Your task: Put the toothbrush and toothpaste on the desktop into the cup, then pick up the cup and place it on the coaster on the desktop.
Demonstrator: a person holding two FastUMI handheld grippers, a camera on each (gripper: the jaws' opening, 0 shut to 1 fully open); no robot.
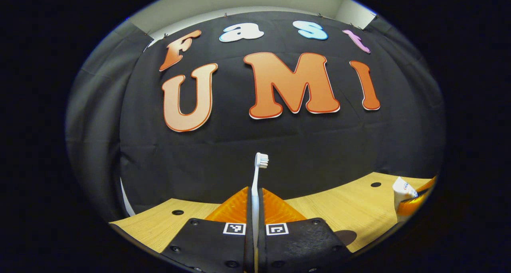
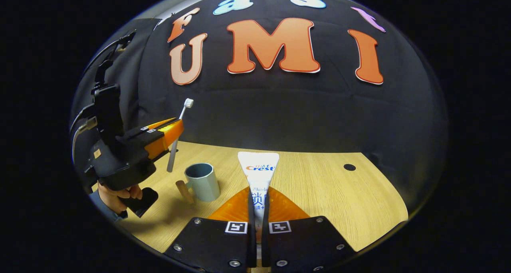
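My left gripper (image 1: 255, 192) is shut on a white toothbrush (image 1: 255, 185) that stands upright, bristle head at the top. The right gripper view shows this gripper (image 2: 169, 134) to the left, above the table, with the toothbrush (image 2: 178, 131) tilted and hanging a little left of and above the grey-blue cup (image 2: 203, 182). The cup stands upright with its mouth open. My right gripper (image 2: 258, 194) is shut on a white toothpaste tube (image 2: 258, 171), flat end pointing forward, to the right of the cup. The tube (image 1: 402, 188) also appears at the far right of the left gripper view.
The wooden desktop (image 2: 327, 193) has small round holes (image 2: 349, 167). A brown stub (image 2: 184, 191), like a handle, sits against the cup's left side. A hand (image 2: 117, 197) holds the left gripper. A dark round patch (image 1: 345, 237) lies on the desktop.
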